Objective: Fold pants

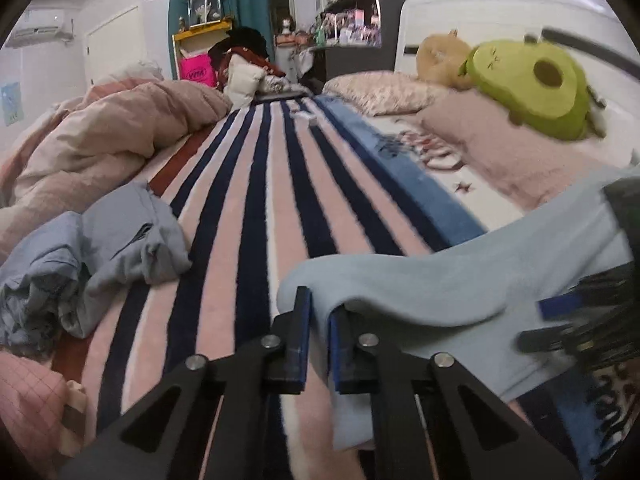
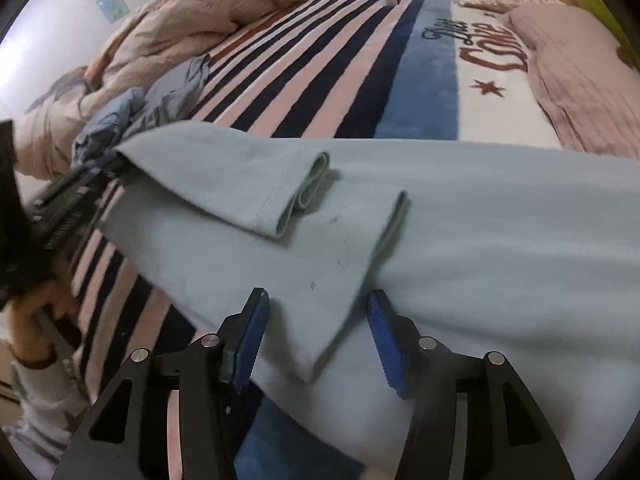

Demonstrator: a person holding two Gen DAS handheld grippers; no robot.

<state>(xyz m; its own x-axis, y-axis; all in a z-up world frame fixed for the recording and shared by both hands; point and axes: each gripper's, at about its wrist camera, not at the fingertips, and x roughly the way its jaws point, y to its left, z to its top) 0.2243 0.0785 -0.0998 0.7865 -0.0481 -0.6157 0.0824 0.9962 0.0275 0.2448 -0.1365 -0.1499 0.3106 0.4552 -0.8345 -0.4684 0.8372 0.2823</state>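
While left tongs (image 1: 319,312) pinch soft fleecy pants (image 2: 460,208), right tongs (image 2: 316,312) spread.

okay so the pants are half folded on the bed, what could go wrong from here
1. The left gripper pinches only the fold's edge of the pale blue fleece pants; it could slip out.
2. The right gripper is open, so the folded-over legs may shift.
3. The crumpled grey-blue garment lies nearby and could snag.

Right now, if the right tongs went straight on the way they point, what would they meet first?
Most likely the pale blue fleece pants on the bed: the open right tongs straddle the folded-back leg, seemingly just above it.
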